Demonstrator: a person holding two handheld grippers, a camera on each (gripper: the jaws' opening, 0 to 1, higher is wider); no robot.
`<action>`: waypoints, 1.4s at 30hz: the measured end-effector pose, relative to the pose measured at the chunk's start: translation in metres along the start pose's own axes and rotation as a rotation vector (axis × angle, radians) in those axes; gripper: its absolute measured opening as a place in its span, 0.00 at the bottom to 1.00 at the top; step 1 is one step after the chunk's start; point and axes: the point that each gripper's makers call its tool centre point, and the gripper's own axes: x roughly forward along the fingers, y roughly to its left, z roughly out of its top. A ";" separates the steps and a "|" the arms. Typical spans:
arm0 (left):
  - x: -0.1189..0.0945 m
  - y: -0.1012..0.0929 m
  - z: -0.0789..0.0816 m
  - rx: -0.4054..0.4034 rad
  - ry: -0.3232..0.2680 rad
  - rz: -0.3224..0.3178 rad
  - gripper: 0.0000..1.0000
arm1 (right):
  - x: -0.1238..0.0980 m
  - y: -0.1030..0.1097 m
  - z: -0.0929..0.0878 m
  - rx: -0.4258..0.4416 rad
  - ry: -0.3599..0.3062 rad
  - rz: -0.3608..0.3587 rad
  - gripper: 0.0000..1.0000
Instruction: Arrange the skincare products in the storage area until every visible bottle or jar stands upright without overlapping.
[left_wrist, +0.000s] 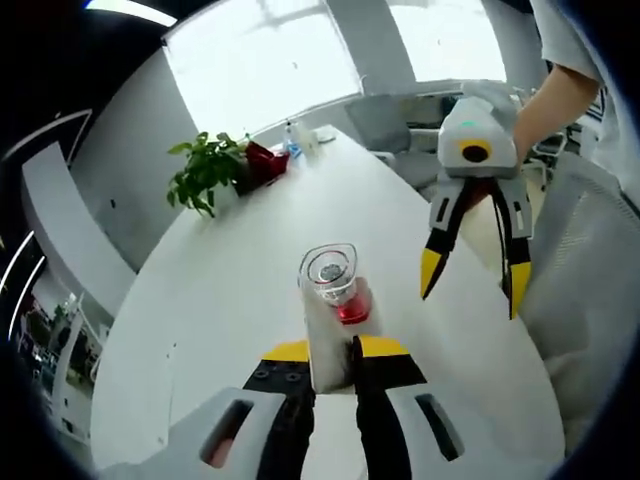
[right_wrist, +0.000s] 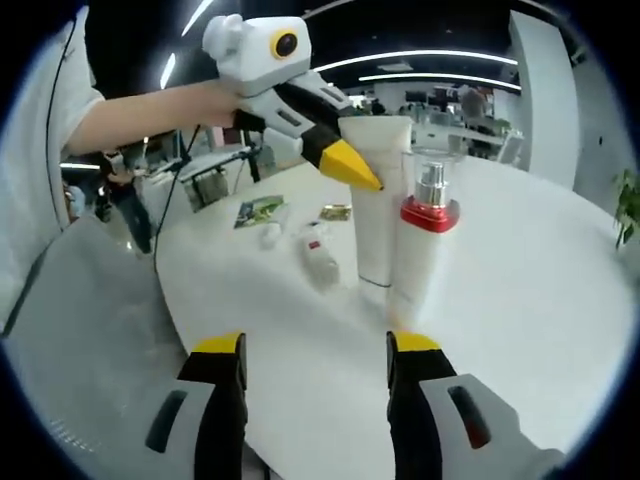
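Left gripper view: blown-out window (left_wrist: 300, 60) backlight, glare on white table (left_wrist: 200, 300). Right gripper view: dimmer, ceiling strip lights (right_wrist: 420, 60) upper right. Fisheye bending at edges.

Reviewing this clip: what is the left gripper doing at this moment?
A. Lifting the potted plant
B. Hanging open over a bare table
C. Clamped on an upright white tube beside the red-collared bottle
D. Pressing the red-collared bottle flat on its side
C: in the left gripper view the left gripper has its jaws closed on the white tube, which stands upright on the table next to the red-collared bottle.
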 end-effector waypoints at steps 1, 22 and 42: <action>0.000 0.000 0.000 -0.001 -0.003 -0.003 0.17 | 0.000 0.001 0.000 0.000 0.001 0.001 0.56; -0.029 -0.008 -0.018 -0.240 -0.012 0.069 0.48 | -0.004 0.014 0.018 0.031 -0.044 -0.006 0.59; -0.107 -0.045 -0.071 -0.575 0.029 0.226 0.71 | -0.014 0.030 0.038 0.046 -0.099 -0.030 0.68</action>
